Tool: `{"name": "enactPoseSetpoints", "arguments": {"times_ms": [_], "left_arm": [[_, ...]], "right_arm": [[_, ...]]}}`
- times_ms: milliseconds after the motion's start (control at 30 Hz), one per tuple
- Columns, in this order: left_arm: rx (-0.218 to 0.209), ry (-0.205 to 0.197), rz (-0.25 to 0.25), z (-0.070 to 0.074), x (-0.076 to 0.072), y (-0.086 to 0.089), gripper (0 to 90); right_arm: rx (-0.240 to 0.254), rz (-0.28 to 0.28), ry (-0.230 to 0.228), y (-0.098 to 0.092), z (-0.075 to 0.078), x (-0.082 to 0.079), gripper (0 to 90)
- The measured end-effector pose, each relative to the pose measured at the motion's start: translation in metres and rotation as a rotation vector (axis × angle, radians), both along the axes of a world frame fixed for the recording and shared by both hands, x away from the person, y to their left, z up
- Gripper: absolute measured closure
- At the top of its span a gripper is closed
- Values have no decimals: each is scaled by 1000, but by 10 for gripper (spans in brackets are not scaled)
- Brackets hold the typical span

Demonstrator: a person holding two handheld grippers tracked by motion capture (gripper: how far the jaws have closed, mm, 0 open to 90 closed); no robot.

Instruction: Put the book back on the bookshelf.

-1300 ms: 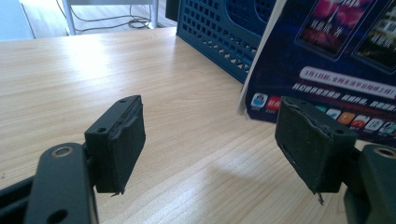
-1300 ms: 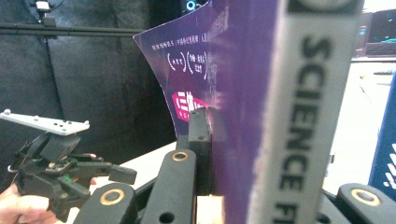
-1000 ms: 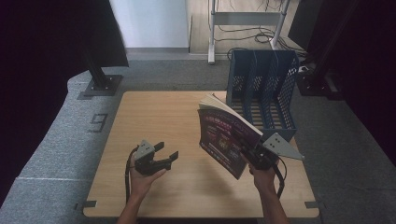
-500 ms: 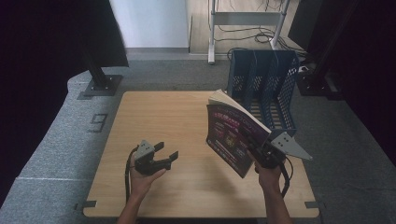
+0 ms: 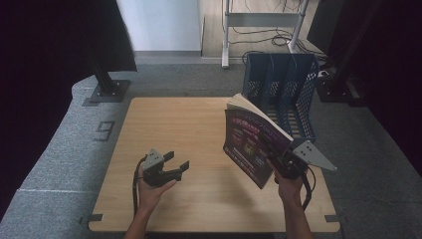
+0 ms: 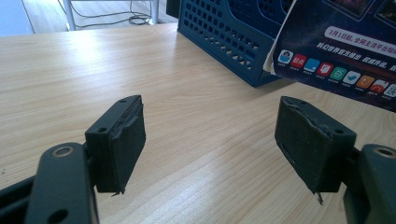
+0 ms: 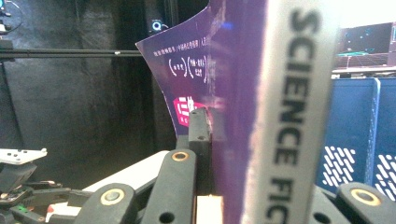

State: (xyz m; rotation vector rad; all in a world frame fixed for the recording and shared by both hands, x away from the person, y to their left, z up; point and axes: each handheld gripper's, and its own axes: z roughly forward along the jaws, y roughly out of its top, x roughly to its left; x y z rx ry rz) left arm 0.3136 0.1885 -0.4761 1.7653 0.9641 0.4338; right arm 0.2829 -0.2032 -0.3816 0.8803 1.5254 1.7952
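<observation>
- thick purple-covered magazine w/ a pale spine (image 5: 254, 144) is up off the light wooden table (image 5: 199, 134), held near upright and tilted, over the table's right part, just in front of the dark blue perforated plastic file rack (image 5: 281, 92)
- spine reads "science fic…" in the right gripper view (image 7: 289, 112); cover bends a bit at the top
- right gripper (image 5: 281, 159) clamped tight on the magazine's lower edge, jaws pressed against both sides of it; person's right hand (image 5: 289, 185) under it, grey three-cornered plate sticking out to the right
- left gripper (image 5: 171, 167) sits low over the table's front left, well apart from the magazine, jaws spread wide w/ nothing between; left hand (image 5: 152, 191) holds it from below
- in the left gripper view the pads (image 6: 123, 140) frame bare wood, rack corner (image 6: 233, 37) and magazine's lower cover (image 6: 345, 51) farther off to the right
- rack stands at the table's far right corner, slots open to the top
- grey carpet floor (image 5: 54, 149) around the table, black curtain (image 5: 45, 55) at left
</observation>
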Motion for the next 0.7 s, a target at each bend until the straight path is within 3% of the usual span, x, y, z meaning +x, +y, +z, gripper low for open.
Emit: {"name": "enactPoseSetpoints", "arguments": {"times_ms": [333,700], "left_arm": [[-8,7,11,-1,2,3,246],[-9,16,11,-2,3,4,247]], "right_arm": [[-8,-1,-9,-2,7,2,817],[-26,-37,4,-8,22,17,817]]}}
